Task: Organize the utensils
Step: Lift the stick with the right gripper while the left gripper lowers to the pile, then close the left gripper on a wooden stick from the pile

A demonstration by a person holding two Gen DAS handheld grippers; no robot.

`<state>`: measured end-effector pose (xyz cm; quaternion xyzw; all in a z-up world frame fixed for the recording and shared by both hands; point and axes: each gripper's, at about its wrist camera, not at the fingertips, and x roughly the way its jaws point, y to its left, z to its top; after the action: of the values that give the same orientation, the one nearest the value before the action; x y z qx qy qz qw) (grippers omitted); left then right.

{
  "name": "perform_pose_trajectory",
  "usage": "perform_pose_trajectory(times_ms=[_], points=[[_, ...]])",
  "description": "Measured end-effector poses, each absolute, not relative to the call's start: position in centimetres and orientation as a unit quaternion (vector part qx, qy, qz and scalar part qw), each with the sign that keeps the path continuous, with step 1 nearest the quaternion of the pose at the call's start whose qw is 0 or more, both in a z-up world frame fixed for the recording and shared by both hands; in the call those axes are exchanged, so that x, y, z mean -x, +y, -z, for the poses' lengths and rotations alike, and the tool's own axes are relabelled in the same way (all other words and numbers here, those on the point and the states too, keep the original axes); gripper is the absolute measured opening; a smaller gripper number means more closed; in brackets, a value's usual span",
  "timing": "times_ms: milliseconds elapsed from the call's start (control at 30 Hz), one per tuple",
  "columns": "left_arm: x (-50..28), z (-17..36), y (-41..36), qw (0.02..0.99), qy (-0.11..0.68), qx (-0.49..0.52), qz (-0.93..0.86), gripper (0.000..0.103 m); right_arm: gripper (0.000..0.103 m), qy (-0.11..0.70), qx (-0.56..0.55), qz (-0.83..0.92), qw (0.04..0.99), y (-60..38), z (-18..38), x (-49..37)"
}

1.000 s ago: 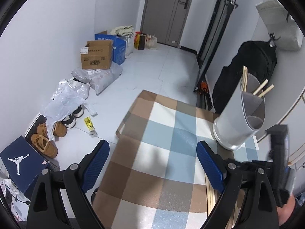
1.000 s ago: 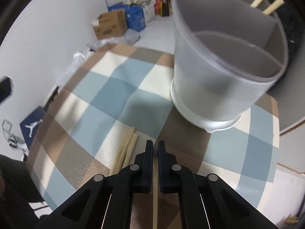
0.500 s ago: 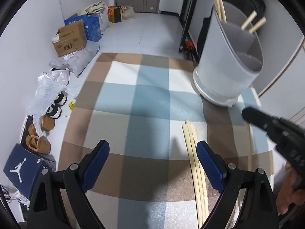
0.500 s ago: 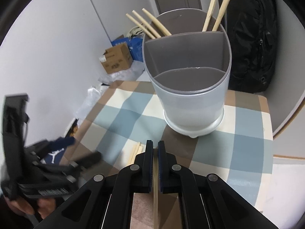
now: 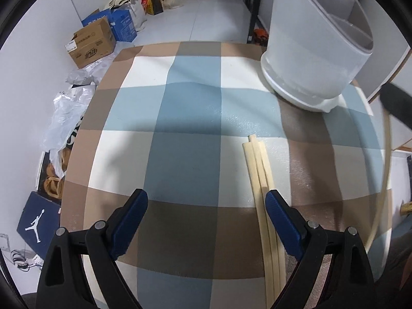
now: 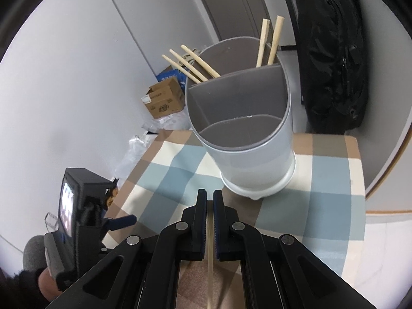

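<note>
Chopstick clamped between right gripper's jaws.

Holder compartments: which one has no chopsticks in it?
The front compartment of the holder, nearest the right gripper; both rear ones hold chopsticks.

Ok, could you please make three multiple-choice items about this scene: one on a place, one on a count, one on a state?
1. Which compartment of the grey holder has no chopsticks, as the right wrist view shows it?
A the nearest one
B the far left one
C the far right one

2. How many chopsticks stand in the holder?
A three
B five
C seven

3. How are the jaws of the right gripper?
A wide open
B shut on nothing
C shut on one chopstick

Answers: 1 A, only the two far compartments show sticks; 2 B, three lean left and two stand right; 3 C, a pale stick runs between the closed jaws.
</note>
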<state>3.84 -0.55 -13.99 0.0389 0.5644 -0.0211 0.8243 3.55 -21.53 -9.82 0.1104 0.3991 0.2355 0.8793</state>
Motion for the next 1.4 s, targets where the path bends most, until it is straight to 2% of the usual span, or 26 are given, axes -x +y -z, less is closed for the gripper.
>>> perform_pose_trajectory(times_ms=[400,900,967,1133,1267,1367,1400], points=[[-4.8,14.7,0.4,0.817,0.577,0.007,0.012,0.09,0.004,0.4,-0.124,-0.241,0.876,-22.3,9.5,-3.4],[-5.8,14.9,0.3,0.821,0.571,-0.011,-0.007,0.089,0.004,0.39,-0.129,-0.241,0.879,-22.6,9.2,-3.3],[-6.0,14.8,0.2,0.822,0.569,-0.011,-0.005,0.085,0.004,0.39,-0.13,-0.241,0.879,-22.8,9.1,-3.3],[-6.1,14.5,-0.3,0.828,0.56,-0.017,0.008,0.065,0.004,0.389,-0.131,-0.241,0.879,-23.1,9.0,-3.4],[-6.7,14.5,-0.5,0.838,0.545,-0.017,0.011,0.054,0.004,0.382,-0.13,-0.241,0.883,-23.4,8.4,-3.3],[-6.8,14.4,-0.5,0.844,0.535,-0.015,0.012,0.037,0.004,0.376,-0.132,-0.241,0.885,-23.6,8.0,-3.0],[-6.7,14.3,-0.5,0.846,0.533,-0.014,0.014,0.025,0.004,0.374,-0.131,-0.24,0.886,-23.7,7.8,-2.9]])
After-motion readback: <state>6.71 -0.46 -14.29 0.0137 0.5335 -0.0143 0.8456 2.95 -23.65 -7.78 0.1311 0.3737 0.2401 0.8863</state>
